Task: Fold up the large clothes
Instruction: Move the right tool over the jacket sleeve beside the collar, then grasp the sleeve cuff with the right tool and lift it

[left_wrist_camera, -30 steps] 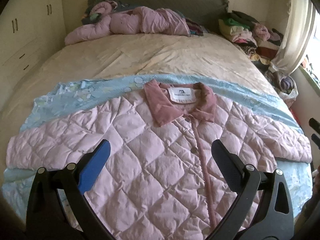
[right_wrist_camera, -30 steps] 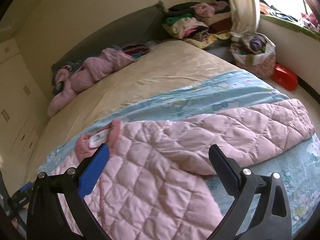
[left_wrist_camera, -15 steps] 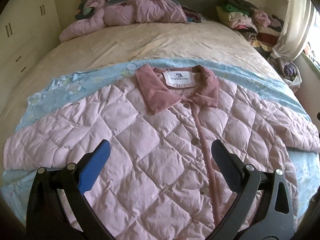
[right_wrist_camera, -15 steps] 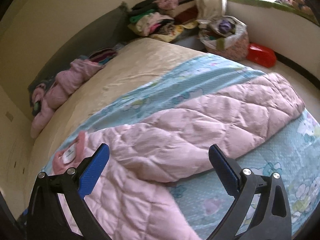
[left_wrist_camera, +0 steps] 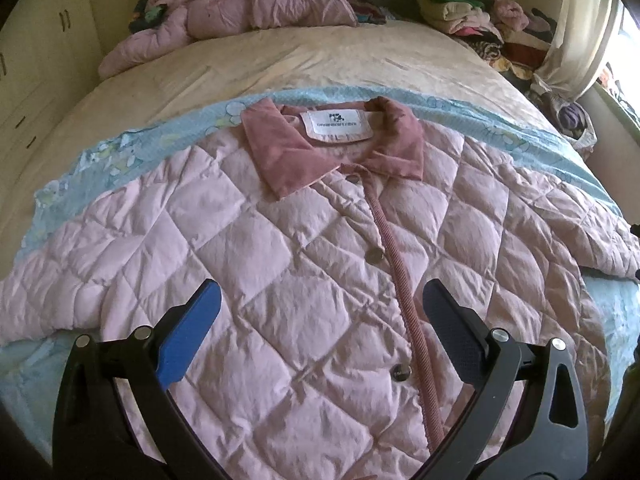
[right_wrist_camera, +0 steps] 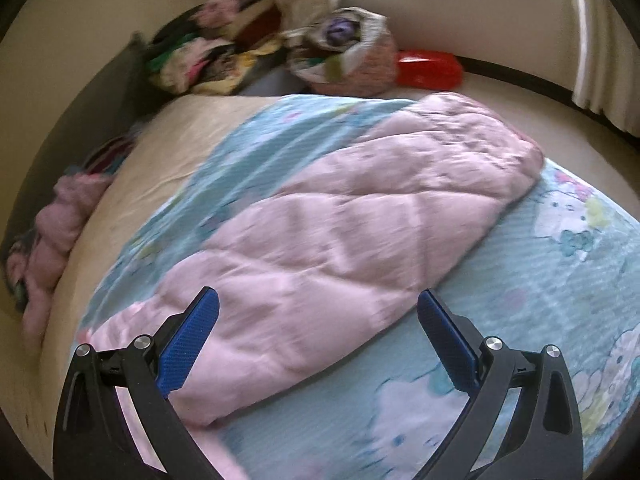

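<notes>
So you've got the pink quilted jacket point(left_wrist_camera: 304, 264) laid out flat, front side up, on the light blue cartoon-print sheet point(left_wrist_camera: 132, 148) that covers the near part of the bed point(left_wrist_camera: 312, 60). Its darker pink collar point(left_wrist_camera: 288, 148) points toward the headboard end, with the white label point(left_wrist_camera: 338, 125) showing and the snaps done up along the corded front strip. Your left gripper point(left_wrist_camera: 320, 312) hangs over the chest of the jacket with its fingers spread wide, nothing between them and not touching the fabric as far as I can see. Your right gripper point(right_wrist_camera: 318, 318) is also spread wide and holding nothing, sitting over the jacket's right sleeve point(right_wrist_camera: 360, 224), which stretches out across the sheet toward the bed edge. That view is pretty motion-blurred, so the details are mushy. Up by the headboard there's another bundled pink garment point(left_wrist_camera: 240, 16), and beside the bed a pile of clothes point(left_wrist_camera: 480, 20), a stuffed bag point(right_wrist_camera: 344, 56) and a red box point(right_wrist_camera: 428, 68) on the floor.
</notes>
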Demonstrator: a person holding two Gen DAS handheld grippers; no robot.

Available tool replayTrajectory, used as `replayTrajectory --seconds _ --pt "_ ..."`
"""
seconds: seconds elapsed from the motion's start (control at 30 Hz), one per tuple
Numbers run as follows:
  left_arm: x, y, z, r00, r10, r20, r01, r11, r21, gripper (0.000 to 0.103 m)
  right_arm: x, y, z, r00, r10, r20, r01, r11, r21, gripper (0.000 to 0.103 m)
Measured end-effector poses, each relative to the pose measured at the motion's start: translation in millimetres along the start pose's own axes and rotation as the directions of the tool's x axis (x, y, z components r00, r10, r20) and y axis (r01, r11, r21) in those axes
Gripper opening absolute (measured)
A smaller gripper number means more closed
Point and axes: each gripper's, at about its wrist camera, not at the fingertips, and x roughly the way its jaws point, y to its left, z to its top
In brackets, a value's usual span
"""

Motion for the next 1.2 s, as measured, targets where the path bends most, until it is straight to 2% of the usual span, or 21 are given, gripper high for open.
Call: replayTrajectory --seconds 0.13,0.37,0.5,0.53,0.57,0.6,0.63,0.67,0.77,0.93,1.07,1.2 --pt "1.9 5.1 -1.4 1.000 0.011 -0.003 -0.011 1.000 -0.012 0.095 18.6 -28.6 13.7 0.997 -0.083 -0.010 0.083 0.994 0.067 0.099" --pt "9.4 13.3 -4.9 1.000 0.021 -0.019 -0.021 0.999 -0.040 0.095 46.9 -68.0 32.7 0.993 -0.104 -0.051 0.111 0.978 0.179 0.099" --pt "9.7 16.2 -6.7 0.999 0.026 -0.020 -0.027 0.998 -0.053 0.095 58.3 -85.1 43.5 0.997 -0.069 -0.039 0.076 0.970 0.232 0.096" --pt "9.0 16.5 -6.6 1.000 0.026 -0.018 -0.027 0.998 -0.054 0.095 58.9 -89.1 46.3 0.997 -0.066 -0.032 0.071 0.966 0.249 0.087" --pt "6.7 16.7 -6.7 1.000 0.026 -0.013 -0.027 0.998 -0.055 0.095 58.0 -91.3 47.9 0.997 -0.075 -0.025 0.079 0.964 0.255 0.073" --pt "4.7 16.8 -6.3 1.000 0.025 -0.009 -0.026 0.998 -0.056 0.095 56.5 -95.1 49.5 0.996 -0.087 -0.014 0.087 0.959 0.270 0.065" --pt "2.5 16.8 -6.2 1.000 0.024 -0.007 -0.024 0.998 -0.058 0.095 54.9 -99.2 50.6 0.997 -0.082 0.000 0.078 0.954 0.288 0.050" --pt "-0.1 17.2 -5.6 1.000 0.023 -0.002 -0.023 0.998 -0.059 0.095 52.6 -101.2 51.1 0.998 -0.059 0.013 0.053 0.953 0.298 0.037" --pt "-8.8 19.0 -2.8 0.999 0.035 0.005 -0.034 0.998 -0.052 0.095 39.7 -96.2 51.7 0.998 0.005 0.056 -0.020 0.960 0.280 0.025" --pt "-25.5 31.5 11.2 0.999 0.044 0.029 -0.042 0.996 -0.079 0.095 -2.8 -61.5 62.5 0.980 0.136 0.142 -0.159 0.974 0.162 0.018" --pt "-40.8 44.9 27.7 0.999 0.012 0.044 -0.007 0.994 -0.111 0.095 -46.1 -14.6 65.9 0.941 0.279 0.191 -0.289 0.957 0.027 0.016" --pt "-58.2 59.1 44.4 0.998 -0.016 0.068 0.024 0.991 -0.131 0.095 -77.9 33.1 67.5 0.903 0.384 0.191 -0.372 0.923 -0.095 0.016"
